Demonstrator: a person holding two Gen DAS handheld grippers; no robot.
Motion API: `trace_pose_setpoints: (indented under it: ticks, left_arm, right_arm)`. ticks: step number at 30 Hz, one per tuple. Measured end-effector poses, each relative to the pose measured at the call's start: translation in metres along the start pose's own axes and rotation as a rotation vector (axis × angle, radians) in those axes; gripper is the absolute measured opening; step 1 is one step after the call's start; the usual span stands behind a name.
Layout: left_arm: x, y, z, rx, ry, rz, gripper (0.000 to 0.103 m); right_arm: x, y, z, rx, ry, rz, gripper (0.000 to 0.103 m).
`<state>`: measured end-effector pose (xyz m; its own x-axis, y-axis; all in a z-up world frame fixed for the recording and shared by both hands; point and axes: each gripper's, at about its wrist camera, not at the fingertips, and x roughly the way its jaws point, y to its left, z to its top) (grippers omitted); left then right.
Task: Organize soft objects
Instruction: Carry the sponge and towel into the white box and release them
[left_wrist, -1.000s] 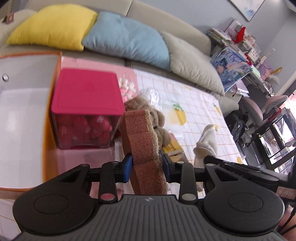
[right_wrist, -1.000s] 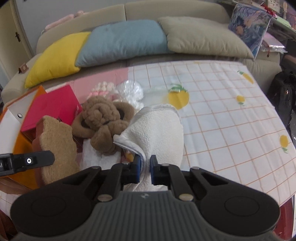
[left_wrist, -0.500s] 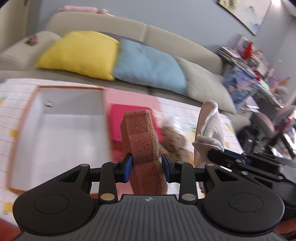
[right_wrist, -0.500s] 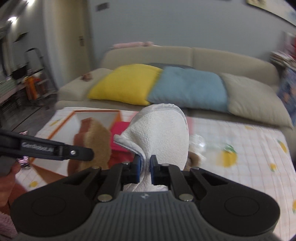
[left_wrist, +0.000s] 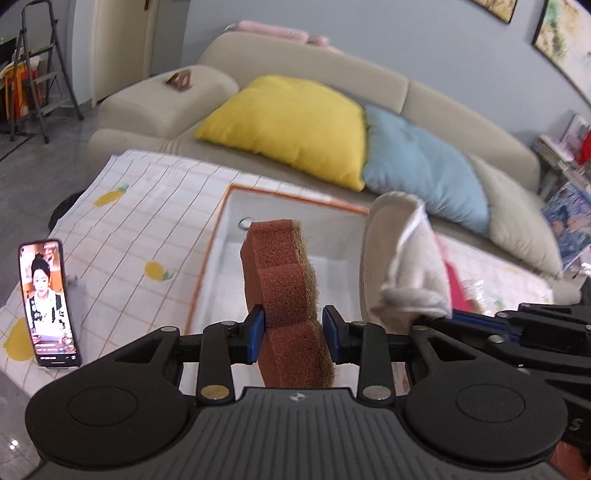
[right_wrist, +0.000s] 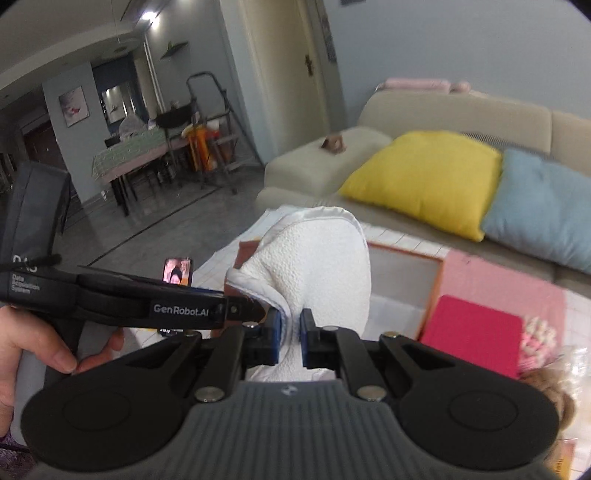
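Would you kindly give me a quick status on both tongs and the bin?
Left tongs shut on brown sponge. Right tongs shut on white towel. Orange-rimmed bin ahead, open, nothing seen blocking.

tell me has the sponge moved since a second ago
Yes. The sponge, clamped in the left gripper, went from beside the red box to over the white bin.
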<state>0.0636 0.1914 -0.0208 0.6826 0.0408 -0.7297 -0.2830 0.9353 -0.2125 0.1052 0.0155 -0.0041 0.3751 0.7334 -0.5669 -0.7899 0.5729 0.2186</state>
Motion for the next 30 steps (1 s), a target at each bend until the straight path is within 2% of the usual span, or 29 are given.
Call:
trace_pose_setpoints:
  ticks: [3,6,10,15,22,24,28,30]
  left_arm:
    - [0.018,0.013,-0.003,-0.002,0.057,0.003,0.038]
    - [0.037,0.013,-0.006,0.029,0.112,0.025,0.038]
    - [0.063,0.009,-0.010,0.061,0.207,0.018,0.038]
    - [0.091,0.002,-0.011,0.112,0.297,0.017,0.038]
    - [0.110,-0.003,-0.013,0.124,0.368,0.028,0.039]
    - [0.111,-0.004,-0.014,0.127,0.377,0.038,0.039]
    - [0.109,-0.007,-0.014,0.142,0.389,0.073,0.039]
    - [0.110,-0.008,-0.013,0.149,0.397,0.081,0.039]
  right_arm:
    - [0.029,-0.002,-0.001,-0.030,0.091,-0.026,0.008]
    - [0.053,-0.008,-0.005,-0.064,0.176,-0.054,0.008]
    - [0.080,-0.013,-0.013,-0.086,0.282,-0.101,0.008]
    - [0.095,-0.019,-0.023,-0.060,0.358,-0.119,0.010]
    - [0.091,-0.018,-0.033,-0.111,0.369,-0.162,0.020]
    - [0.090,-0.016,-0.036,-0.129,0.366,-0.181,0.032]
    - [0.082,-0.020,-0.038,-0.102,0.357,-0.178,0.035]
    - [0.073,-0.022,-0.038,-0.082,0.335,-0.184,0.043]
